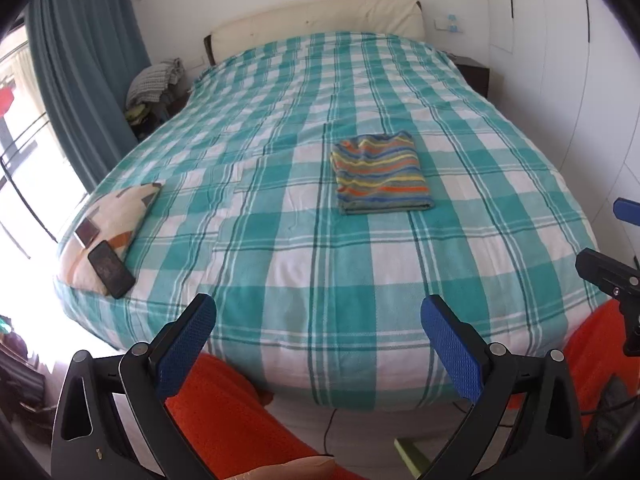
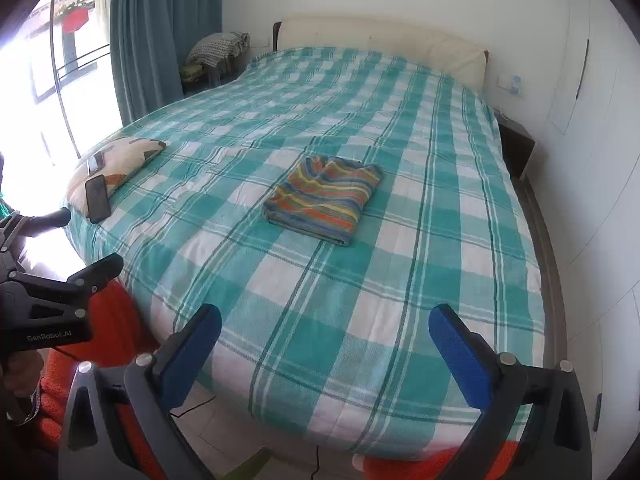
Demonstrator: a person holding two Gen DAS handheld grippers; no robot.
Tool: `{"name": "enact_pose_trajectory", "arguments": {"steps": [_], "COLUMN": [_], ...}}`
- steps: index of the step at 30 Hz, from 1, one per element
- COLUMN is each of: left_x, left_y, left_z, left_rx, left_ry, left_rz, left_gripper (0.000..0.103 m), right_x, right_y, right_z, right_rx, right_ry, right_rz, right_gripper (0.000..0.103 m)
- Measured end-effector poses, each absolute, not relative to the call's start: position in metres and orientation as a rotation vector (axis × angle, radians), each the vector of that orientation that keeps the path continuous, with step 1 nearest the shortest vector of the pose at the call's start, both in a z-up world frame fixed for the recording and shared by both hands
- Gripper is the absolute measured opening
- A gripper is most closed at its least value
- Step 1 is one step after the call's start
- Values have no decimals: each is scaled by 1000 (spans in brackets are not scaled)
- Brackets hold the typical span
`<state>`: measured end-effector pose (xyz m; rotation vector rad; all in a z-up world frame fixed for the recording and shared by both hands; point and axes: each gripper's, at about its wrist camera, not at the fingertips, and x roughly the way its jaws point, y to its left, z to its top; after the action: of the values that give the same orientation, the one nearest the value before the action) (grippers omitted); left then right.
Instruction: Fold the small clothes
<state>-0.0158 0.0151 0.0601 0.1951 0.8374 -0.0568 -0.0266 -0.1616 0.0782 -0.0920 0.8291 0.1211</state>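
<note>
- Only my right view shows the striped garment's (image 2: 323, 199) collar notch (left view: plain folded edge)
- It lies folded square on the bed (image 2: 400, 280)
- Both my grippers, left (image 1: 318, 344) and right (image 2: 325, 354), spread wide, empty

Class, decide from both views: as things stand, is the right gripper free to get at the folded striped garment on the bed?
Probably yes. The right gripper is open and empty, and only bare checked bedspread lies between it and the striped garment. Nothing blocks the way, though it must travel forward.

Wide bare plaid bedspread (image 1: 280, 240) all round folded striped garment (image 1: 382, 172); approach free every side. Only obstacles: pillow (image 1: 116, 220) w/ phone (image 1: 111, 269) at left edge, well apart.
</note>
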Motion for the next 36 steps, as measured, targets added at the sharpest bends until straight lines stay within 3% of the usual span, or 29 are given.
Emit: {"name": "enact_pose_trajectory", "arguments": {"steps": [6,16,36], "left_x": [-40,-53,-49], "left_y": [26,30,25], "left_z": [76,107,98], "left_rx": [102,128,126], "left_ry": [848,741,796], "left_rz": [-64,24,-22], "left_gripper": [103,103,103], "right_x": [-67,-84,-74], "right_y": [-164,-148,-156], "right_z": [88,117,106], "right_rx": [50,-33,-31], "right_ry": [850,824,838], "right_rz": [124,121,92], "right_gripper": [102,102,102]}}
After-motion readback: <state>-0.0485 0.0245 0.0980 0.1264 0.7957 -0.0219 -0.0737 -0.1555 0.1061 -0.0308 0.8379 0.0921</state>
